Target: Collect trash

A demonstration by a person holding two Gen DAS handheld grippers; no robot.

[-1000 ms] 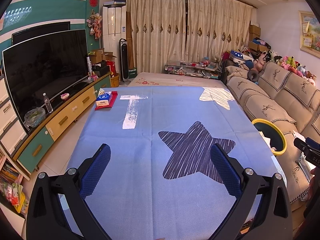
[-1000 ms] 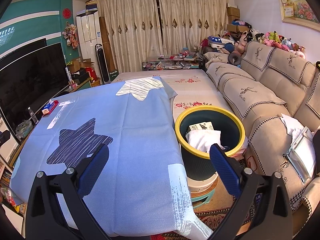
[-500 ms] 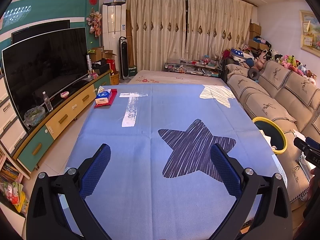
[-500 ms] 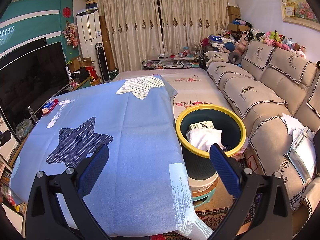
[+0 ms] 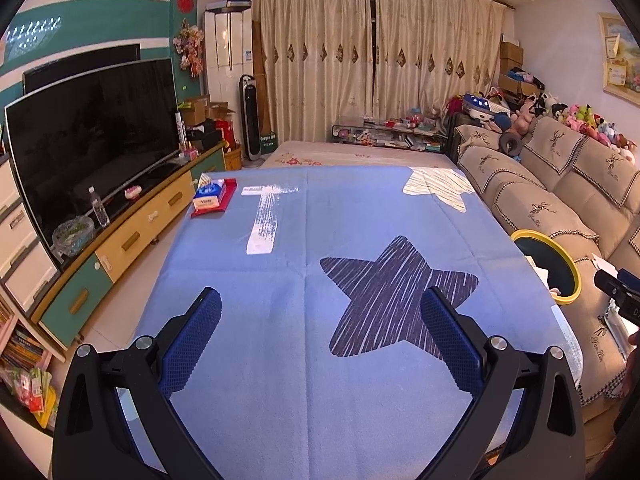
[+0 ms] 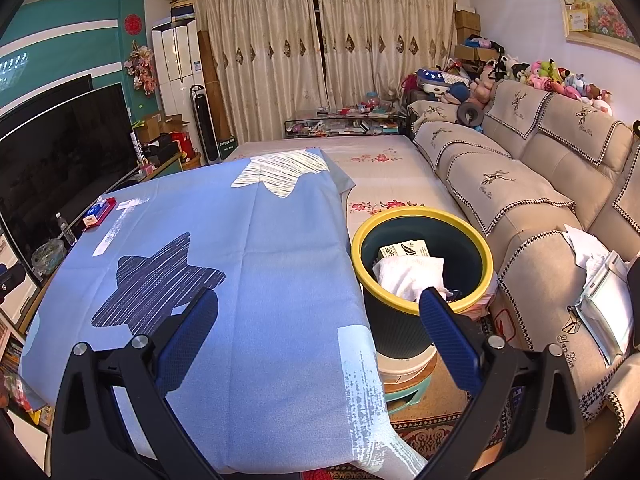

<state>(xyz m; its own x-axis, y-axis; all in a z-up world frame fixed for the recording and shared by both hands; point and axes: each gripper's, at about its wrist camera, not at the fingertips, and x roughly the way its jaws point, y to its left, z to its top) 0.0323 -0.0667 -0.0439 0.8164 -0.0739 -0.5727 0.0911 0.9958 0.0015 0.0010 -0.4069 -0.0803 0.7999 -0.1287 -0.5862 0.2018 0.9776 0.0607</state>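
Note:
A dark bin with a yellow rim stands on a stool between the table and the sofa; a small carton and crumpled white paper lie inside. In the left wrist view the same bin shows at the table's right edge. My right gripper hovers open over the table's near right edge, beside the bin, holding nothing. My left gripper hangs open and empty above the blue star tablecloth. A tissue pack on a red holder sits at the far left corner.
A TV on a long cabinet runs along the left. The beige sofa with papers on its arm stands right of the bin. A bottle and bagged bowl rest on the cabinet.
The left view has pulled back slightly, so the tissue pack and bin sit a little farther off. The right view is nearly unchanged. Both grippers stay open.

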